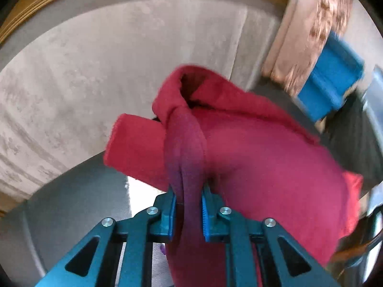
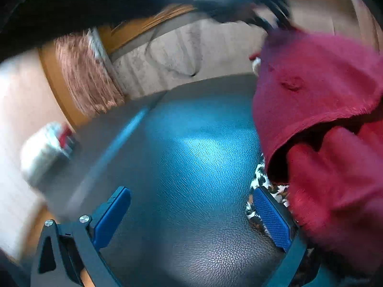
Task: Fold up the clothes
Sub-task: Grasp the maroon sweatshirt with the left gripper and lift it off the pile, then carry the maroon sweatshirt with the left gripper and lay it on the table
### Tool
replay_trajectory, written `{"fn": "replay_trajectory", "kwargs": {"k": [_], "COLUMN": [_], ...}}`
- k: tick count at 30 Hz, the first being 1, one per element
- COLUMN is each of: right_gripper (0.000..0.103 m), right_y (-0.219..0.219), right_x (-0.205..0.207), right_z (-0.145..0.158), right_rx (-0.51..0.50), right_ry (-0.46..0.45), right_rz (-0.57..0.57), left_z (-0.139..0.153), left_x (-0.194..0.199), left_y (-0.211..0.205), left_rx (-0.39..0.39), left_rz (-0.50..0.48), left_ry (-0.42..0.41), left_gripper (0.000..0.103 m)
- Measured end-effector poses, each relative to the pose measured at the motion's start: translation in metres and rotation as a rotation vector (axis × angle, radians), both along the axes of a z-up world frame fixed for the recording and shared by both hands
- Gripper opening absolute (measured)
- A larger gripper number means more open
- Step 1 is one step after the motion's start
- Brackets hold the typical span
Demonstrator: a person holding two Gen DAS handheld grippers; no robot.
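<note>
Red garment [image 1: 275,157], soft and fleecy, hangs in the air, bunched and creased rather than laid flat. The left gripper [image 1: 189,205] has its fingers clenched on a gathered ridge of the cloth, which runs straight away from the fingers and then spreads out into the body of the garment, mostly to their right. A rolled part, perhaps a sleeve or cuff, sticks out to the left of that ridge.

The right gripper [image 2: 194,215] is released, its fingers spread wide with nothing between them. In its view the garment [image 2: 323,100] hangs to the right, just beside the right-hand finger, with a loose lower edge draping down near it. So the free gripper is close to the cloth, and any second hold would lie to its right. A dark blurred shape at the top of this view, above the cloth, appears to be the left gripper holding it up.

Below lies a dark, grained leather-like table [image 2: 191,167], bare directly ahead of the open fingers. A leopard-print cloth [image 2: 261,179] lies under the garment's hanging edge and could be caught up by mistake. A blue box [image 1: 328,76] sits farther off, blurred.
</note>
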State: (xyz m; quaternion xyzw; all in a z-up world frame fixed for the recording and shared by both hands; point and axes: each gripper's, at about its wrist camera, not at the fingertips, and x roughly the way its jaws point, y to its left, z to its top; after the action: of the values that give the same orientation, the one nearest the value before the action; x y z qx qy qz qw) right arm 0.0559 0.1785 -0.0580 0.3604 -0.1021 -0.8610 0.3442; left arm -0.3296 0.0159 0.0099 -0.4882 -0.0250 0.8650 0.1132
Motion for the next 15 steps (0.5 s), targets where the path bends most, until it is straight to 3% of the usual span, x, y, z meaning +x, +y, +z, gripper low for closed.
{"fn": "replay_trajectory", "kwargs": {"k": [3, 6, 9, 12, 15], "right_gripper": [0.103, 0.103, 0.103, 0.103, 0.103], "right_y": [0.043, 0.065, 0.079, 0.074, 0.056], "right_x": [-0.009, -0.022, -0.037, -0.038, -0.033], "right_z": [0.032, 0.039, 0.025, 0.018, 0.017], "right_rx": [-0.156, -0.158, -0.193, -0.175, -0.111], "right_ry": [0.028, 0.043, -0.030, -0.048, -0.050], "right_rz": [-0.144, -0.271, -0.352, -0.371, -0.352], "left_z": [0.011, 0.013, 0.012, 0.008, -0.005], "left_x": [0.024, 0.049, 0.080, 0.113, 0.150], "left_y": [-0.031, -0.058, -0.084, -0.112, -0.134], "left_rx": [0.112, 0.191, 0.277, 0.364, 0.396], "left_rz": [0.026, 0.051, 0.094, 0.145, 0.195], "left_ry": [0.033, 0.051, 0.063, 0.070, 0.067], "left_gripper": [0.015, 0.015, 0.015, 0.015, 0.015]}}
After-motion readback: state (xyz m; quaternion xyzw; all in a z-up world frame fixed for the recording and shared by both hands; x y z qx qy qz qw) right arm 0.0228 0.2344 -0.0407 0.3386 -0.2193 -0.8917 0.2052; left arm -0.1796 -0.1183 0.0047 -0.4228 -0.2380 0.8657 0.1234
